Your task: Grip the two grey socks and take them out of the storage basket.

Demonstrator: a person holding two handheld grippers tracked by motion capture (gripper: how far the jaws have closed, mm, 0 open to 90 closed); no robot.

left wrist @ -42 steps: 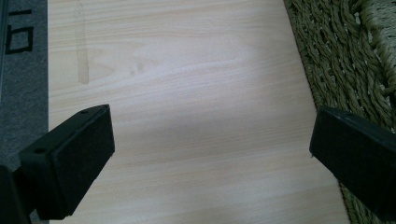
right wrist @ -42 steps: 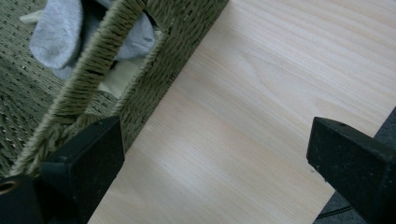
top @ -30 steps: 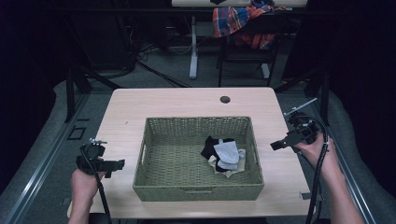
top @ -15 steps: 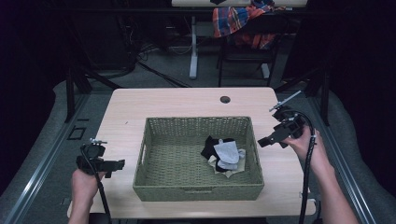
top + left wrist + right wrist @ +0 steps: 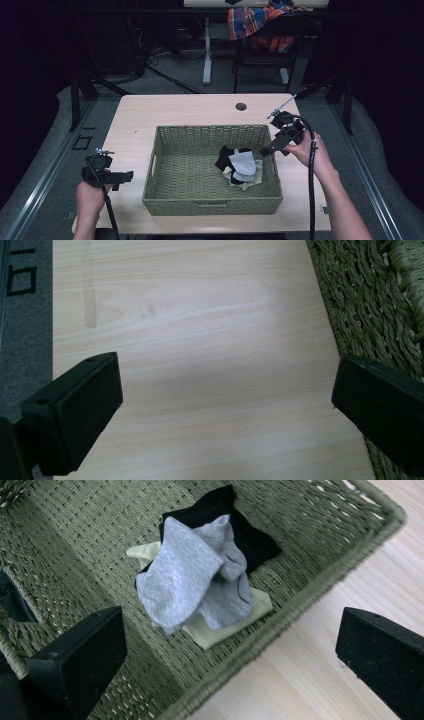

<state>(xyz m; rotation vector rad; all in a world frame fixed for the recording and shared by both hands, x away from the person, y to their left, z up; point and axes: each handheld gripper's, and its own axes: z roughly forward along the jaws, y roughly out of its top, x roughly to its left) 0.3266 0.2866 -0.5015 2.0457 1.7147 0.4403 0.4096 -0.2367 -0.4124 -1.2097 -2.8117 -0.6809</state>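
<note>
- My right gripper [image 5: 264,150] is hovering over the basket's [image 5: 210,206] right rim, jaws wide apart, tilted toward the grey sock [image 5: 192,577].
- My left gripper [image 5: 125,176] is resting at the table's [image 5: 175,107] left edge, jaws apart, pointing at the basket.

Lit table, dark surroundings; sharp close views with soft near edges.

In the high view, light falls from above on the table [image 5: 200,107], while the room behind is near black and grainy. In the gripper views a soft shadow band crosses the wood, the basket [image 5: 320,510] interior is dim, and the socks [image 5: 195,580] are sharp.
</note>
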